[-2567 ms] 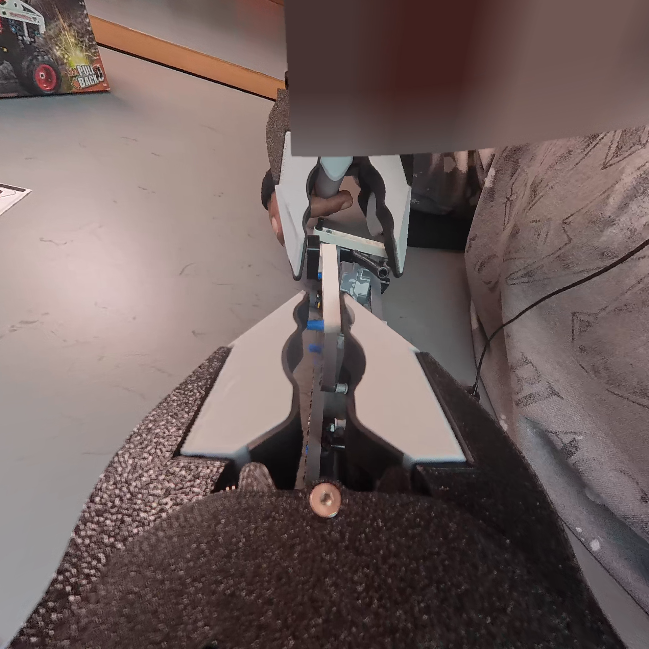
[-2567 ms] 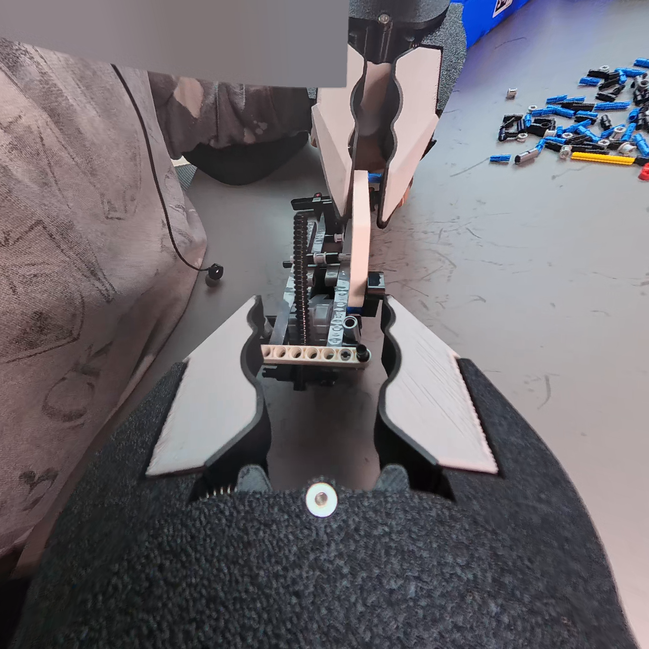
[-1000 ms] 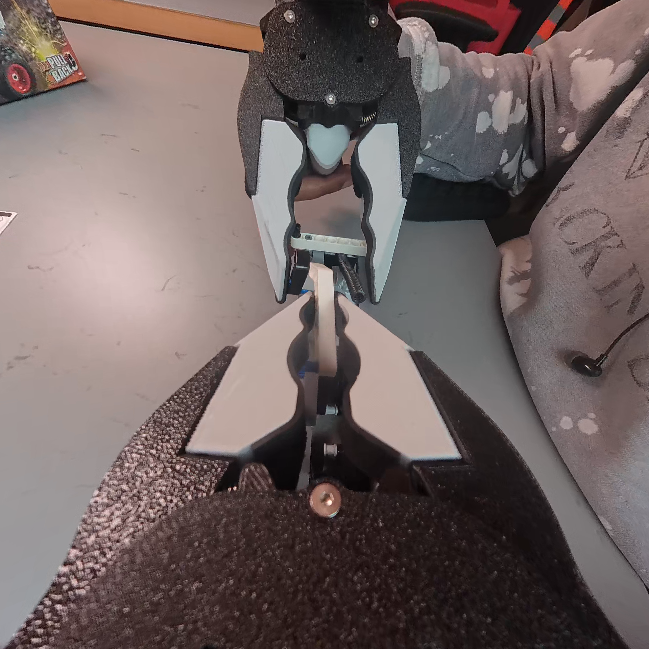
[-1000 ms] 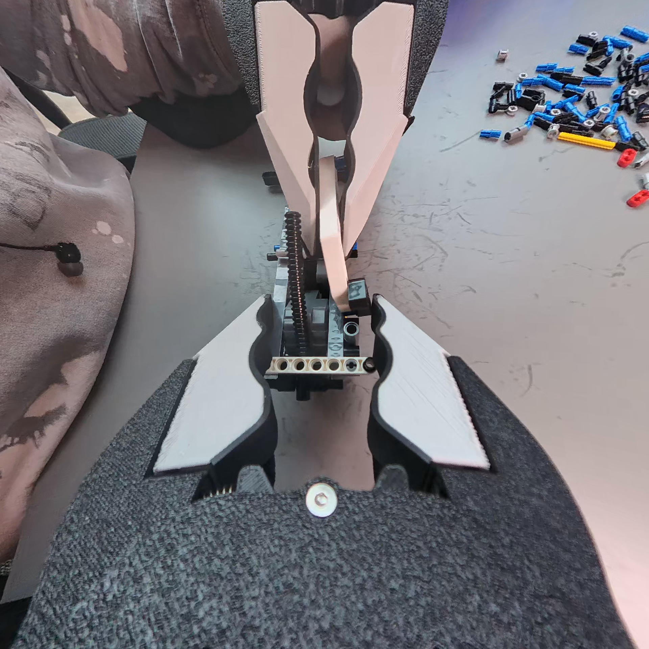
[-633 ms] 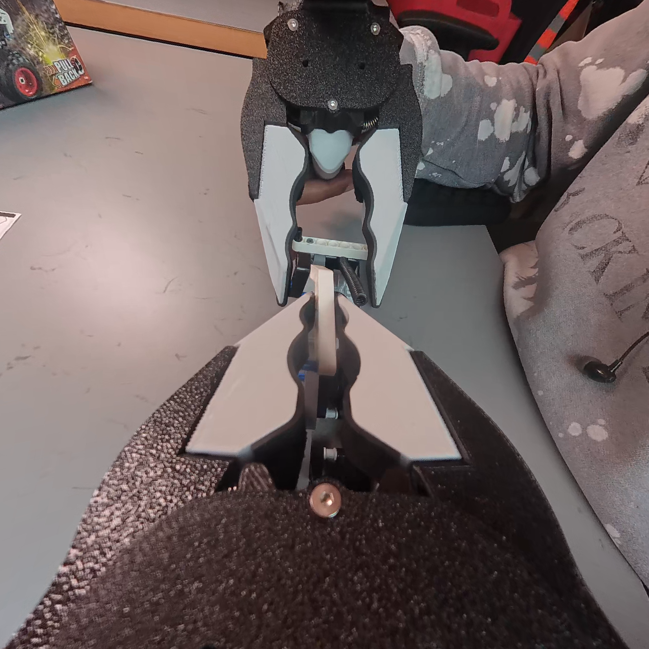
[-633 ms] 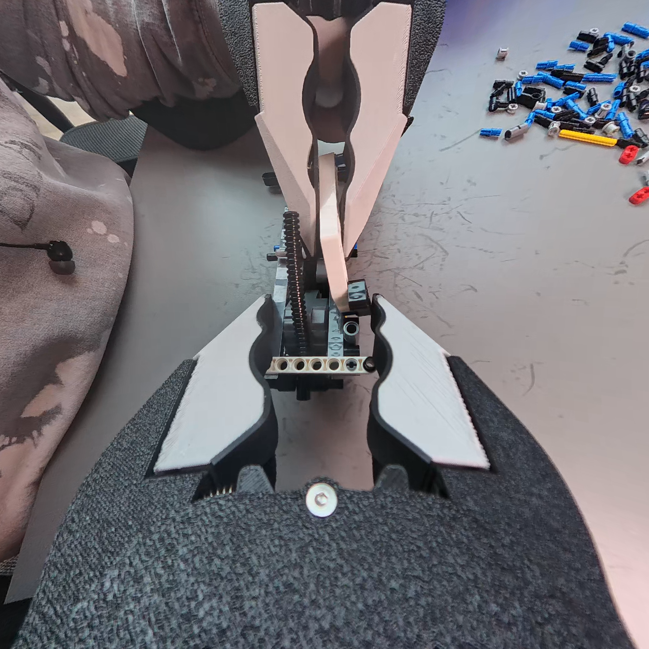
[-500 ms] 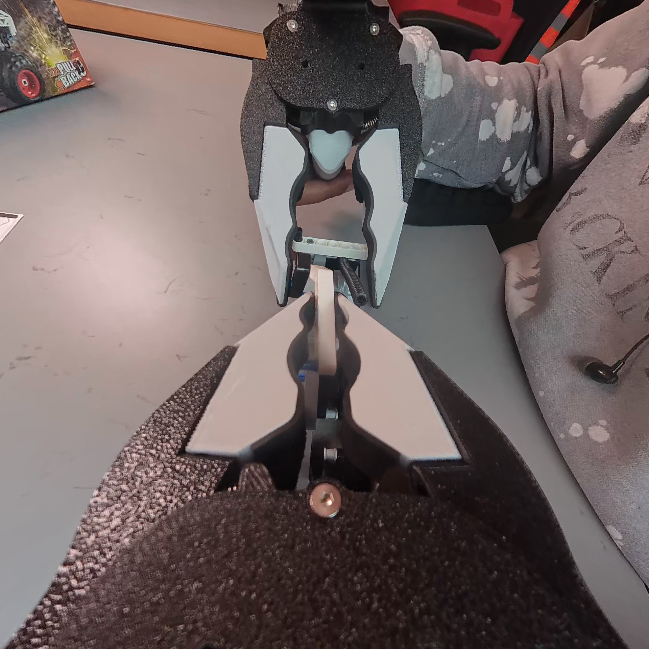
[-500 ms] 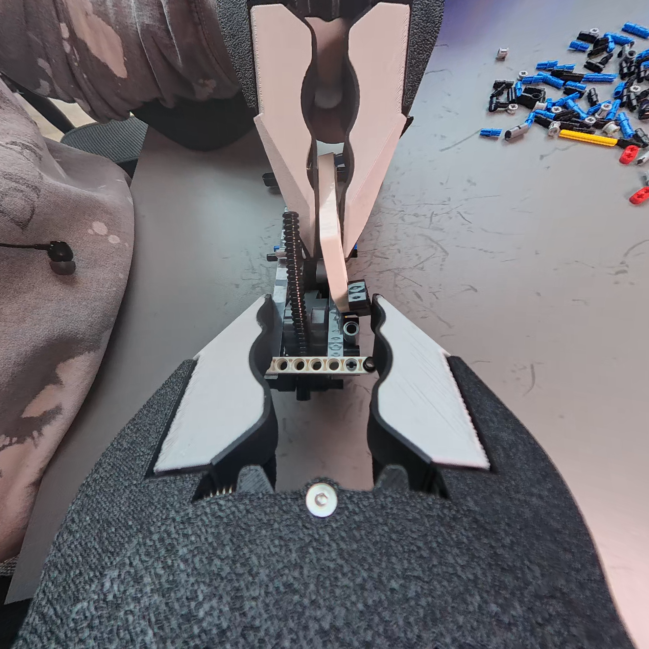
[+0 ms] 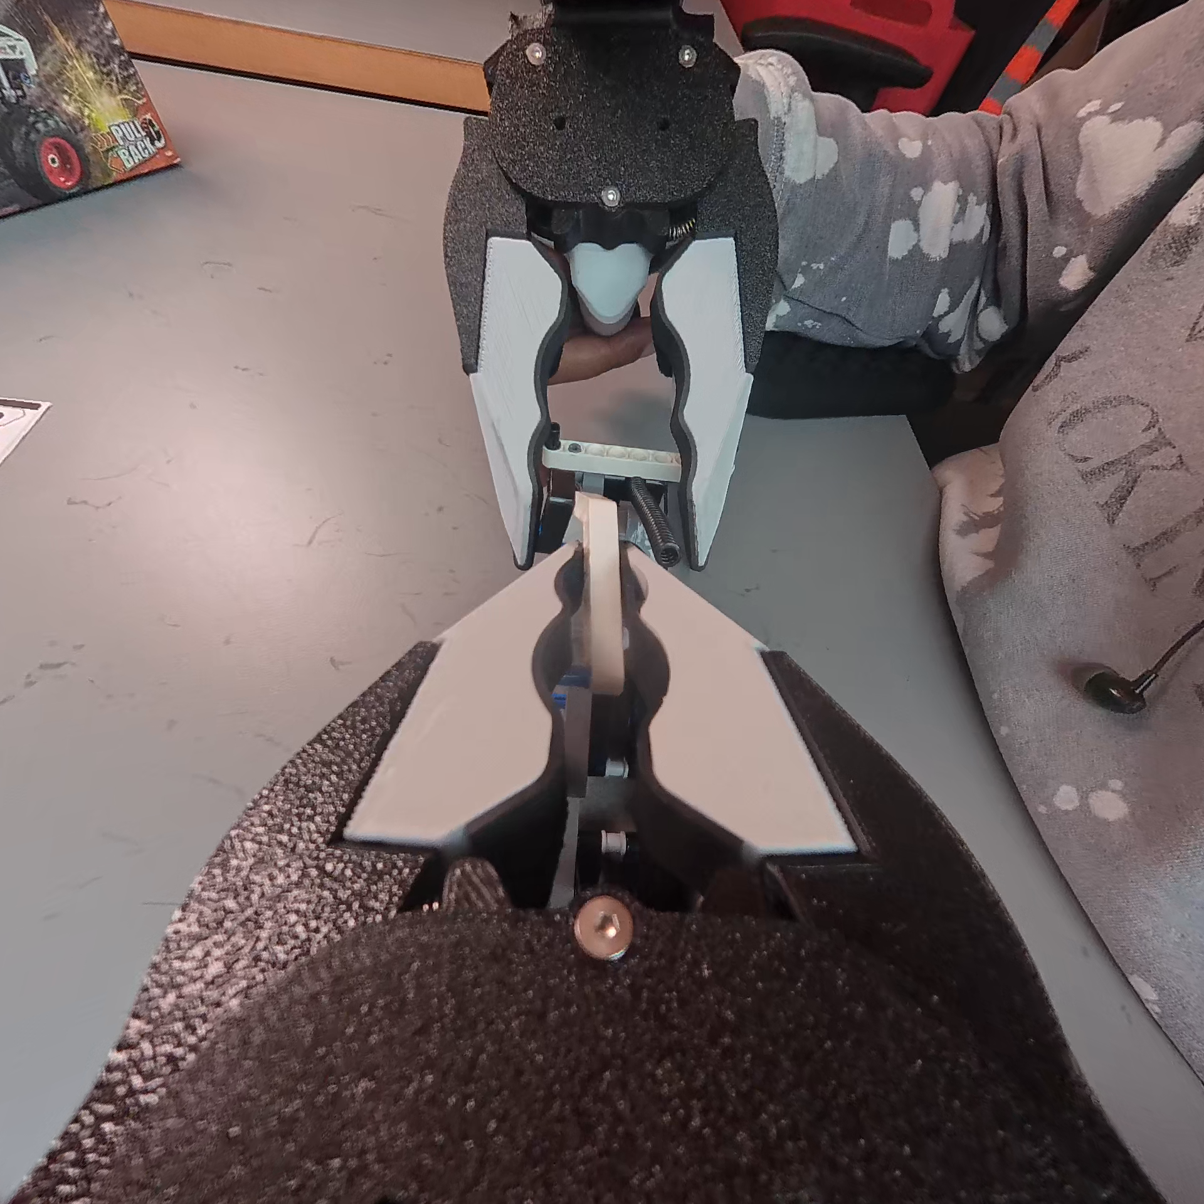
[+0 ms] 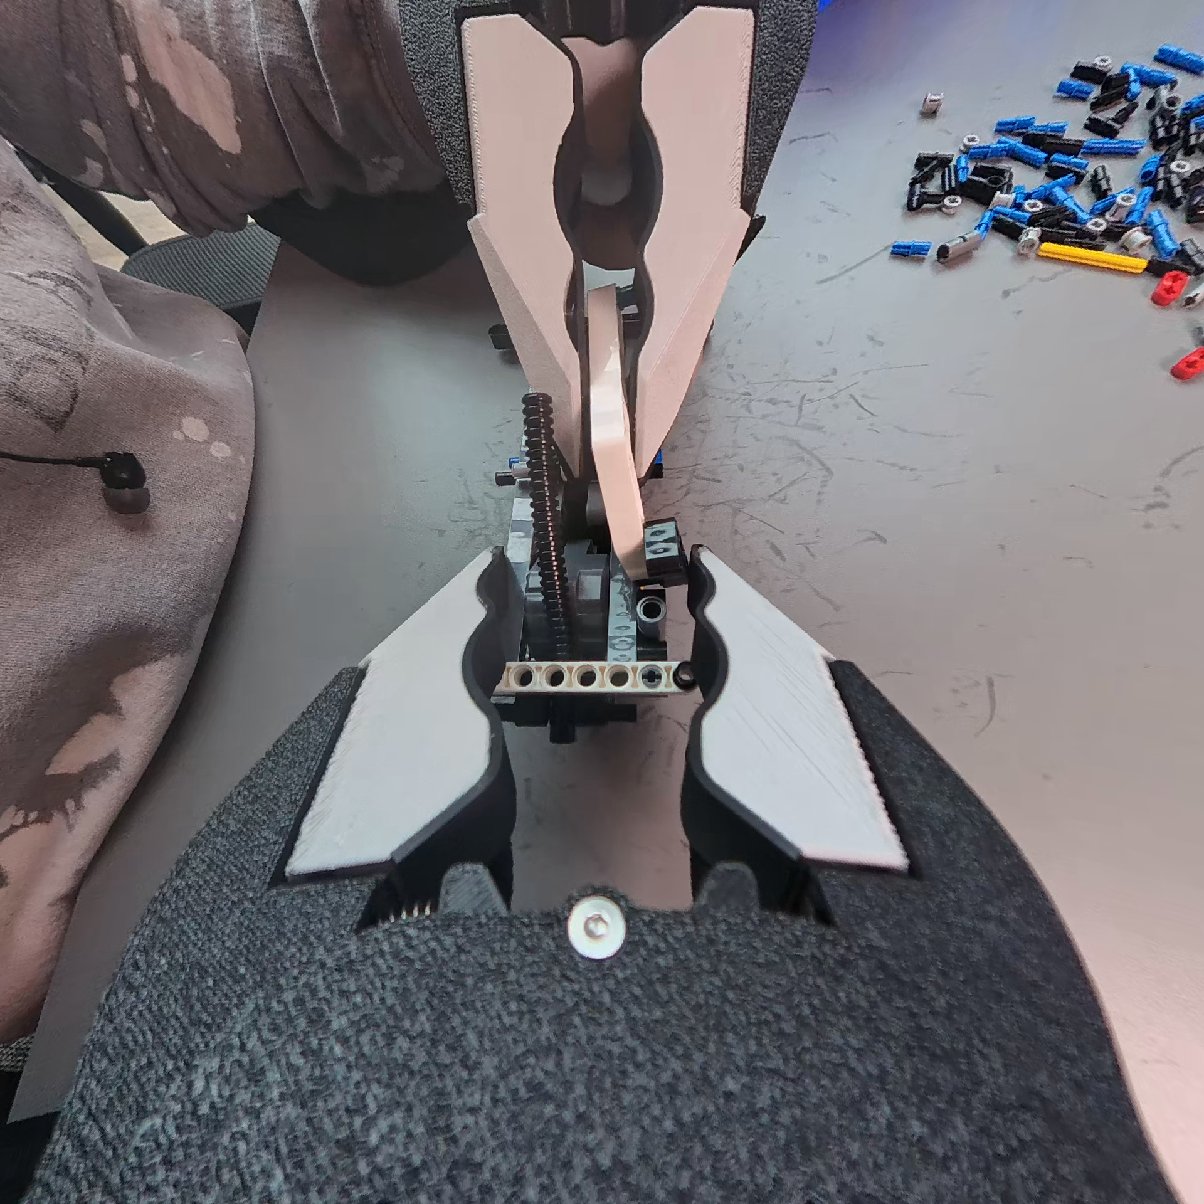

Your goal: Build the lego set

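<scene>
Over on the left, the box [image 9: 71,111] and a sheet of paper [image 9: 19,423] are lying untouched on the table [image 9: 228,521], exactly as they were in the earlier frames.

At the centre, the left gripper [image 9: 602,554] is staying clenched on the white panel [image 9: 602,619], its jaws pinching the panel's flat faces. Compared with a couple of seconds ago, the panel is no longer lying straight along the lego model [image 10: 573,619]. It is now slanting down so that its far tip is meeting a black connector [image 10: 661,550] on the model's right side. Over the last half second almost nothing is moving, which suggests the panel is being pressed home rather than repositioned (whether it has clicked in cannot be seen).

Facing it, the right gripper [image 10: 596,554] is grasping the model across its width. The jaws are bearing on the ends of a pale holed beam [image 10: 586,677], holding the model low over the table near the person's body. A black spring [image 10: 544,508] is running along the model's left side.

On the far right, the loose parts [image 10: 1068,189] are waiting in a scattered heap, well apart from the work. Judging by that heap, plenty of the build is remaining.
</scene>
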A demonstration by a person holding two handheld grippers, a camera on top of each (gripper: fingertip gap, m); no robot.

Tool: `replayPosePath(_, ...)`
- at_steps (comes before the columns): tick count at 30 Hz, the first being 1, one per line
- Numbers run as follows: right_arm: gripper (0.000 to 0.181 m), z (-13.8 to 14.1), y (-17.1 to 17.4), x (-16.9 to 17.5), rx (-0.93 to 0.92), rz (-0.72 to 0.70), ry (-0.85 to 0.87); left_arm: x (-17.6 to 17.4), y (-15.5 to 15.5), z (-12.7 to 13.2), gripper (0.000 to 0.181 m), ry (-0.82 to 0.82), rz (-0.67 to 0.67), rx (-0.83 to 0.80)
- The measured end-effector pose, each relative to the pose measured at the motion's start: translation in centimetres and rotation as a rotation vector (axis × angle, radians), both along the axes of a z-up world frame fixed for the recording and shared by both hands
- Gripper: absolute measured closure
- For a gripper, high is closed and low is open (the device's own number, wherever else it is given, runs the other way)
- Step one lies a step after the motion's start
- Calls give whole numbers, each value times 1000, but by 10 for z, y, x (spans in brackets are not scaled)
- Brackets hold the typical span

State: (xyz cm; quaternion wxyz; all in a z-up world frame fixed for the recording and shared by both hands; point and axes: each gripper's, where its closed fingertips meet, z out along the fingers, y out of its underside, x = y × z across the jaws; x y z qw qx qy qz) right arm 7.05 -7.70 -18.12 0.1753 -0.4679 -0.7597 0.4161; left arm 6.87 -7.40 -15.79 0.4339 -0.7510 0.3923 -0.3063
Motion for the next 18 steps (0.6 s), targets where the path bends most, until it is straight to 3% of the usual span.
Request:
replayPosePath(8,126,0,0,0,-2,1,0,0,-1,1,170,0,-5,2)
replayPosePath(18,127,0,0,0,-9,1,4,-5,-9,4,143,-8,-32,-33)
